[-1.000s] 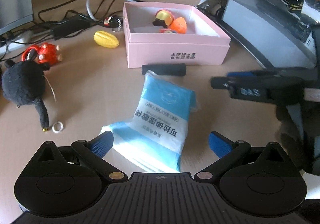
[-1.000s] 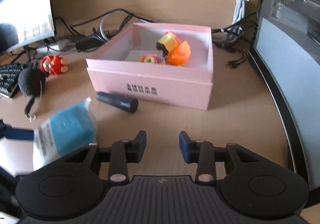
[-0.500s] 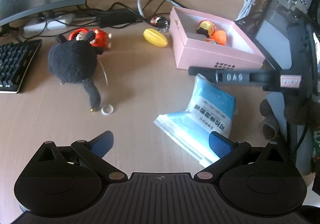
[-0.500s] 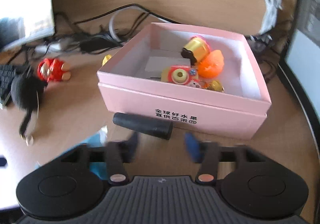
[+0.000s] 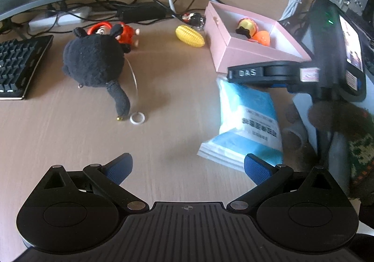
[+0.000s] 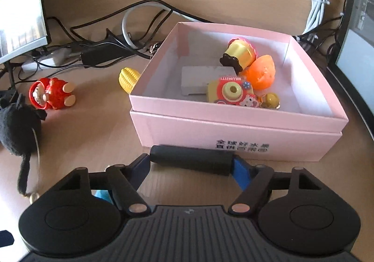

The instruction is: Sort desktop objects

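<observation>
Pink box (image 6: 236,131) stands just behind the black cylinder (image 6: 190,162); corn toy (image 6: 128,78) beside it.

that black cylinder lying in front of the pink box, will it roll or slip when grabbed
The black cylinder lies on its side, so a nudge would probably roll it, though the pink box behind may stop it. It looks rigid and matte, so likely not slippery. The right tool straddles it end to end, which may pivot it.

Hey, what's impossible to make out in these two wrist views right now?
- Right claw, right wrist view: whether its pads press the black cylinder lying between them; its ends cover them.
- White block, right wrist view: partly hidden by the toy camera.
- Tissue pack, left wrist view: print blurred.
</observation>
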A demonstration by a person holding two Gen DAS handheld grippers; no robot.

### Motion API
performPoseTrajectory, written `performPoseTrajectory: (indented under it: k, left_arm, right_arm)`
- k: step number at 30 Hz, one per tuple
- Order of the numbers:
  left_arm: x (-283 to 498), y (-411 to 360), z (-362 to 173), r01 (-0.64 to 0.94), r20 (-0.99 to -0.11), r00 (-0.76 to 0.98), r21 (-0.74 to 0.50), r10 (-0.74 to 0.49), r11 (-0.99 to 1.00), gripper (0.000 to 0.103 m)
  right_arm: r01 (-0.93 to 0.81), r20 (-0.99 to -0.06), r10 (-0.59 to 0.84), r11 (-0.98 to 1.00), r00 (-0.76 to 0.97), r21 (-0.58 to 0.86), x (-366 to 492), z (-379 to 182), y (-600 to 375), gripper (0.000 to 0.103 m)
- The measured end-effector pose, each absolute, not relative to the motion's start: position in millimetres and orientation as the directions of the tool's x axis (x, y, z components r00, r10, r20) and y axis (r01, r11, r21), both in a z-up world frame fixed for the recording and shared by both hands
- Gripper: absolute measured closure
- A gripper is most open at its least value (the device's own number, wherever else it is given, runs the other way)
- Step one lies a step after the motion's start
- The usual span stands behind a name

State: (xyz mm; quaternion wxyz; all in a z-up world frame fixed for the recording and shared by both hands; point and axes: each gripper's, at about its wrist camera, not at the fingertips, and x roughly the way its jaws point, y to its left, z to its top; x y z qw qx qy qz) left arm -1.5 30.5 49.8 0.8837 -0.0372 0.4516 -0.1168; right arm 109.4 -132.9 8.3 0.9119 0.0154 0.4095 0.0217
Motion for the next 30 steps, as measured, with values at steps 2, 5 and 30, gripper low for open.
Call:
performPoseTrajectory:
  k: [2,5,30]
  left_arm:
    - [-0.7,28.3,51.4,0.188,-0.782,0.566,-0.185,-0.26,0.965,0.0]
    - [-0.4,14.9,56.2,0.238,-0.763,0.569,-0.204,-0.307,0.95,0.0]
    - [-15.4,-65.5,44.4,0.359,-0.781,0.586,0.012,-0.216,0.933,0.034]
  right_arm:
    - [-0.034,-0.737,0.077,0.997,0.672,0.073,101.7,10.8,-142.8,0.028]
    - [-0.046,-0.714,0.087,0.996,0.694,0.077,82.0,21.4,-164.0,0.028]
    - [-0.396,-0.744,0.274,0.918,0.609,0.014,-34.4,39.3,-231.4,0.028]
